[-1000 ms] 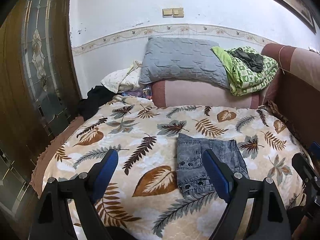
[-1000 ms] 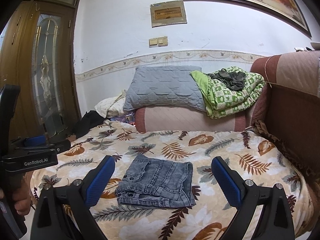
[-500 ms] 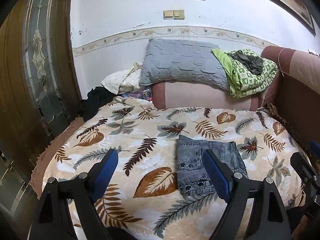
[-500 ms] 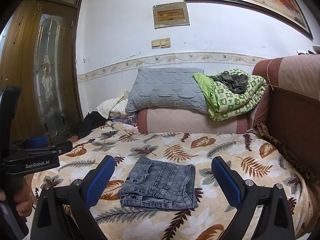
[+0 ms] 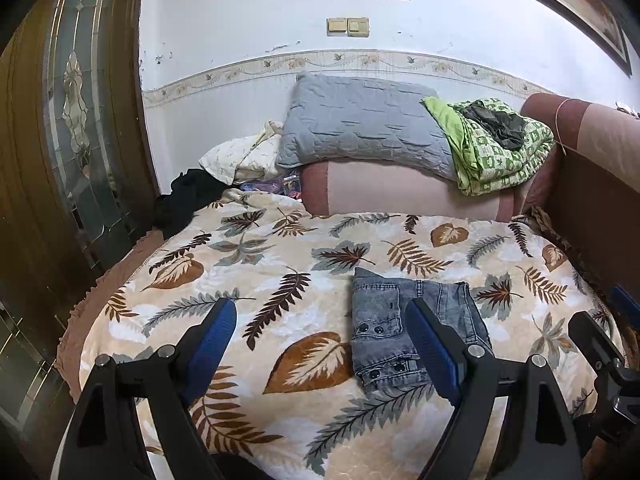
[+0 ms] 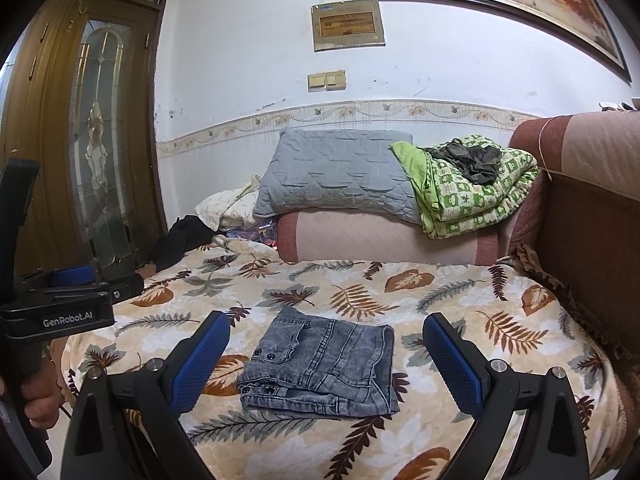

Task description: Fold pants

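The pants [image 6: 320, 368] lie folded into a compact stack on the bed [image 6: 440, 300], apparently finished, so both the left gripper [image 5: 320, 340] and right gripper [image 6: 326, 356], jaws open and empty, should withdraw without snagging them.

My left wrist camera looks down along its fingers from the near edge of the bed [image 5: 168, 264], facing the far wall. My right wrist camera sits to its right, tilted less steeply. Both share the folded pants [image 5: 416, 320] [image 6: 324, 364], grey pillow [image 5: 360, 120] [image 6: 336, 172] and green quilt [image 5: 500, 152] [image 6: 472, 188].
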{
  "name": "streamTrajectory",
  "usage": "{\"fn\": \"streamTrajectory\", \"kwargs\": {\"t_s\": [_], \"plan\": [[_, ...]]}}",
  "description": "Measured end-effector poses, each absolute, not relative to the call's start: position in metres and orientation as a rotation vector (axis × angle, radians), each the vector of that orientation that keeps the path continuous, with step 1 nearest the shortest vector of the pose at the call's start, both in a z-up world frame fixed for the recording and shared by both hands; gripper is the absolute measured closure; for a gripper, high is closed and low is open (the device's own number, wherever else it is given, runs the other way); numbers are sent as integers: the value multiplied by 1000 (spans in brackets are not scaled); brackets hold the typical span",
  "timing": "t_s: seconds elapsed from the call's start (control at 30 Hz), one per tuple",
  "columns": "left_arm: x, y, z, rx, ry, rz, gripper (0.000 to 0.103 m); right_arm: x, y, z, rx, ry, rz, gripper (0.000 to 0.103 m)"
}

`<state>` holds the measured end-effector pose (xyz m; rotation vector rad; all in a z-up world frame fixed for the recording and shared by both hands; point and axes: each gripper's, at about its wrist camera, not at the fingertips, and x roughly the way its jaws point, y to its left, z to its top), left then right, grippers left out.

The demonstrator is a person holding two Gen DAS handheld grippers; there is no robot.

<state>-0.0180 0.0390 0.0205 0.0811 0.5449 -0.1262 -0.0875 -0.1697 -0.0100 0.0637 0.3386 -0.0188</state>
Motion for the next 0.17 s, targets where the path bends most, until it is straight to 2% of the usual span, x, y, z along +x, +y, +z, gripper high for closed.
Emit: {"fn": "streamTrajectory", "kwargs": {"t_s": [0.17], "plan": [[-11,39,14,75,569,-133,16,-83,-173,-14,77,351,-24,4]]}}
